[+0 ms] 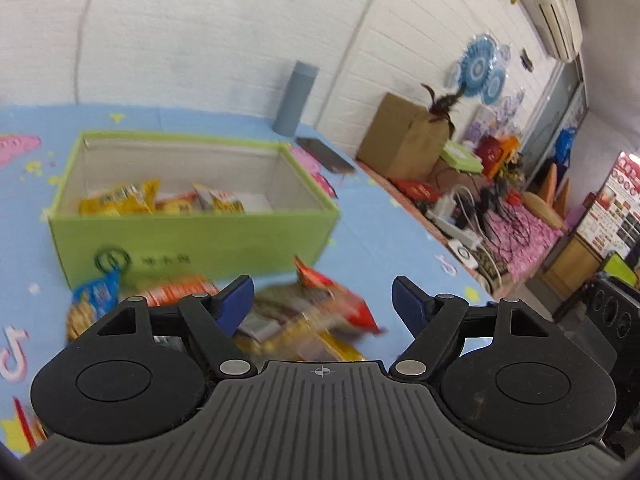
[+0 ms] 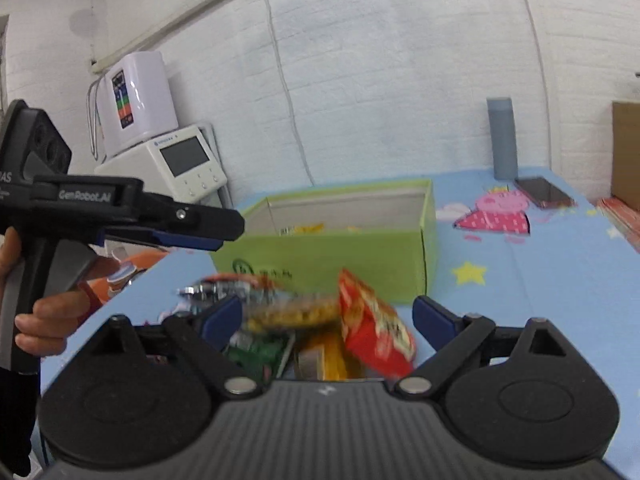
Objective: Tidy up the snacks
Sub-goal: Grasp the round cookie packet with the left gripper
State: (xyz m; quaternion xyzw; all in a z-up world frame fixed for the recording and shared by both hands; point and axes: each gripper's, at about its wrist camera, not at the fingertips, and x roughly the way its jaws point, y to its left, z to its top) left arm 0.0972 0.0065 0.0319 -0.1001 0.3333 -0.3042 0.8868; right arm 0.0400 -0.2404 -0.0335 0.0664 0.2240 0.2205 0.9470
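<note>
A green open box (image 1: 192, 236) stands on the blue mat and holds several yellow snack packets (image 1: 120, 200). In front of it lies a loose pile of snacks: a red packet (image 1: 340, 300), a blue packet (image 1: 94, 294) and an orange one (image 1: 176, 294). My left gripper (image 1: 323, 300) is open and empty above the pile. In the right wrist view the box (image 2: 332, 256) is ahead, with the red packet (image 2: 376, 332), a yellow one (image 2: 296, 312) and a green one (image 2: 260, 352) between the fingers. My right gripper (image 2: 328, 318) is open over them. The left gripper (image 2: 200, 236) shows at the left, seen edge-on.
A grey tumbler (image 1: 294, 98) and a phone (image 1: 326, 154) sit behind the box near the white wall. A cardboard box (image 1: 404, 136) and cluttered cables (image 1: 480, 208) lie at the right. White appliances (image 2: 160, 152) stand at the left in the right wrist view.
</note>
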